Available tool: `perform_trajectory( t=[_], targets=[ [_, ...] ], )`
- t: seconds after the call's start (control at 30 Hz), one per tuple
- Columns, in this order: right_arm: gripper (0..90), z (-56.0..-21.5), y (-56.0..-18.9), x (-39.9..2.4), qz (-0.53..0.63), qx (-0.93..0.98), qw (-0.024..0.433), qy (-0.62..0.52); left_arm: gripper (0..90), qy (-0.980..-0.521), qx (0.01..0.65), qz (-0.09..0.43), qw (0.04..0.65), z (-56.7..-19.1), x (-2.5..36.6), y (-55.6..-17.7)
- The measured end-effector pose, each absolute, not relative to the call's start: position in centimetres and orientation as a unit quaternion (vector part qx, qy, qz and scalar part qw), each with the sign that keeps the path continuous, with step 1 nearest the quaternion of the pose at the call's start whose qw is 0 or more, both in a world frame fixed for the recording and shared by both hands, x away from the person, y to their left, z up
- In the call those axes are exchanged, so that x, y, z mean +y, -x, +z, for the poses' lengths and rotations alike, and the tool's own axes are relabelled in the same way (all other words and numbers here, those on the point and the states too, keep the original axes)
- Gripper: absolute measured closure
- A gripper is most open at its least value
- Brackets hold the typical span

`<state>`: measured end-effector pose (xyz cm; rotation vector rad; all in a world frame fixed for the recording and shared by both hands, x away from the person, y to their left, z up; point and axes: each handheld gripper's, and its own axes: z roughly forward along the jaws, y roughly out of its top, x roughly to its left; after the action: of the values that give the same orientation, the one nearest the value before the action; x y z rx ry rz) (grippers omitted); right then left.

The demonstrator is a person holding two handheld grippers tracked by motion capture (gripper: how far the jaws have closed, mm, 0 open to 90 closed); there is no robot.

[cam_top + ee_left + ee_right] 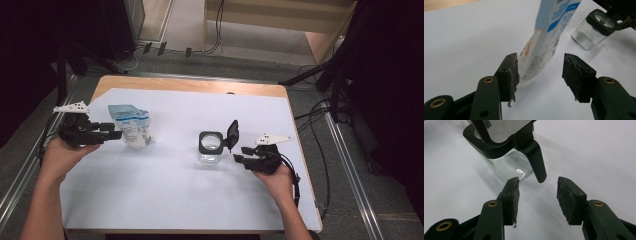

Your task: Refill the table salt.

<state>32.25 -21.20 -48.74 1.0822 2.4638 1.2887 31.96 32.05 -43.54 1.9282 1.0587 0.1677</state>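
A blue and white pouch (131, 125) stands on the white mat at the left. My left gripper (116, 131) points at it from the left. In the left gripper view the pouch (541, 45) rises just beyond my open left gripper (540, 72), close to one pad, and no pad presses on it. A clear glass jar (210, 146) with a black rim sits mid-mat, its flip lid (233, 132) standing open. My right gripper (240, 154) is just right of the jar. In the right gripper view the jar (506, 162) and its hanging lid tab (536, 162) lie just ahead of my open right gripper (537, 195).
The white mat (165, 200) covers most of a wooden table (190, 85). Metal rails run along both sides of the table, and cables and dark stands lie on the floor behind and to the right.
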Motion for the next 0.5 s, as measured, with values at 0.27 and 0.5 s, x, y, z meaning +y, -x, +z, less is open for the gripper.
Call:
perform_trajectory(
  t=[0.27,0.5],
  targets=[
    [53.8,-48.9,-31.3,-21.2,0.43,0.826,0.079,-0.356,57.0,-0.776,0.42,0.066,0.466,-43.8,31.3,-33.7],
    [53.7,-49.0,-30.3,-20.7,0.432,0.829,0.08,-0.345,66.3,-0.786,0.394,0.065,0.473,-43.6,30.9,-34.4]
  ],
)
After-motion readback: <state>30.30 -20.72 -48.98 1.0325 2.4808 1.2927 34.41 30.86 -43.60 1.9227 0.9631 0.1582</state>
